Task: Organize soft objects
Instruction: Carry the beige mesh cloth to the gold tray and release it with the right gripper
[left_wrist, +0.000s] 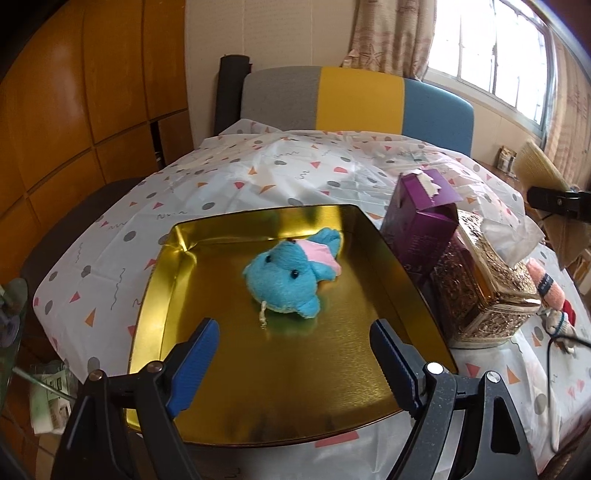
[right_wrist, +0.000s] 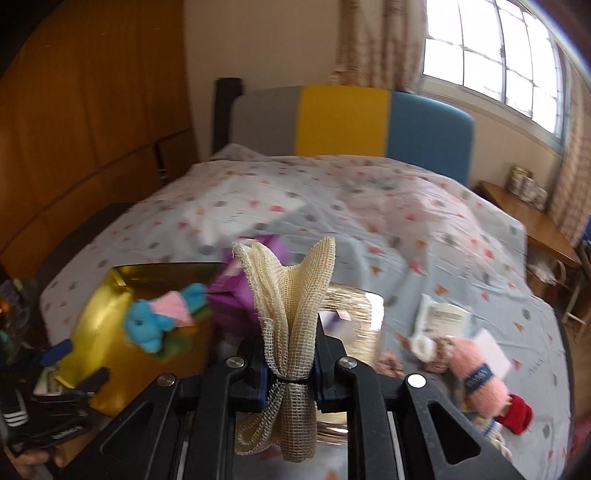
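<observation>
Progress looks partial. Left wrist view: left tongs (left_wrist: 291, 341) gape empty over the gold tray (left_wrist: 332, 387), where the blue plush toy (left_wrist: 291, 275) lies near centre. Right wrist view: right tongs (right_wrist: 291, 384) clench a cream mesh cloth (right_wrist: 291, 295); pink yarn (right_wrist: 476, 376) and red yarn (right_wrist: 517, 411) wait at 4 o'clock on the surface (right_wrist: 424, 229).
</observation>
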